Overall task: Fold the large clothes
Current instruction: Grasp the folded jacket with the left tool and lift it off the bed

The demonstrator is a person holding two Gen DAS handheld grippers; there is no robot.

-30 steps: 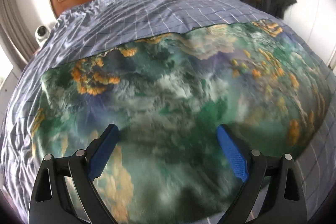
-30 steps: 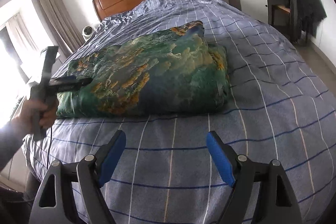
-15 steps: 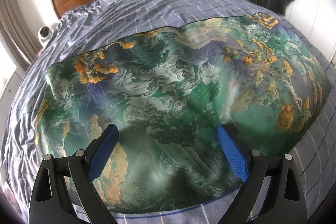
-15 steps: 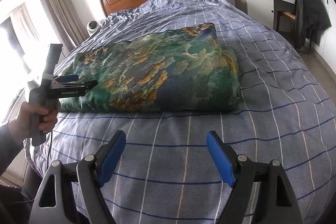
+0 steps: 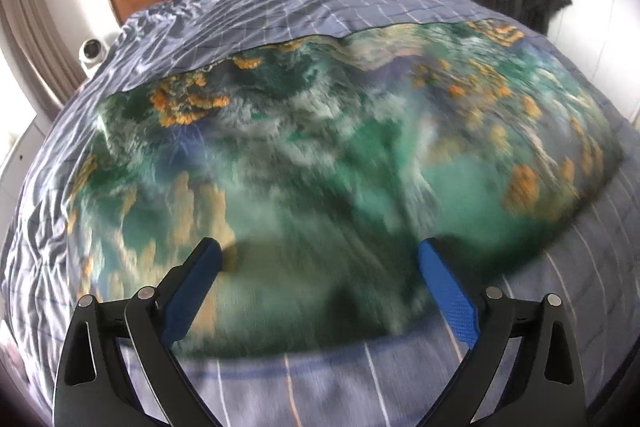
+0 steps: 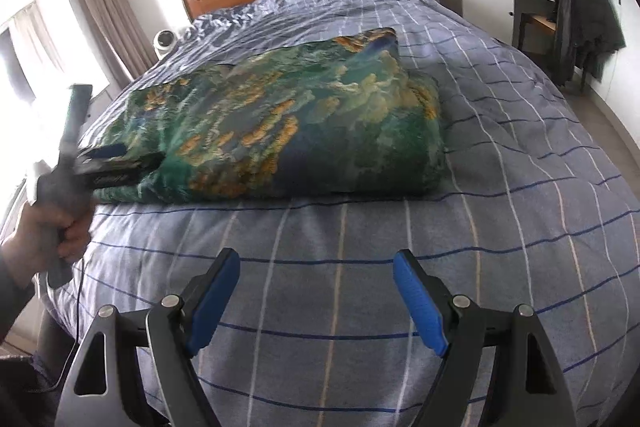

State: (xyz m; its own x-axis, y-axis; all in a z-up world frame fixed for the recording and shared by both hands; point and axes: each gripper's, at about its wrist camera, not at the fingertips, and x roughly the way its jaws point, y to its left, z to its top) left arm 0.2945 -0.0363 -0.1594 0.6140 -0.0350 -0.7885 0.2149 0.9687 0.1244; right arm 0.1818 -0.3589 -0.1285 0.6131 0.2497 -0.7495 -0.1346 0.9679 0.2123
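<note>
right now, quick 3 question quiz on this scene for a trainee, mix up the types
1. True or false: the right gripper is shut on the folded printed cloth.
2. Which gripper is over the cloth? A) left gripper B) right gripper C) neither
3. Fill in: the cloth lies on the bed's ____ checked cover.

Key: 1 false, it hangs open over bare cover, apart from the cloth. 2 A, jaws open. 3 blue.

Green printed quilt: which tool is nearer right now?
Left. The left tool is open over the near edge of the folded green printed quilt. The right tool is open too, back over bare bedspread.
</note>
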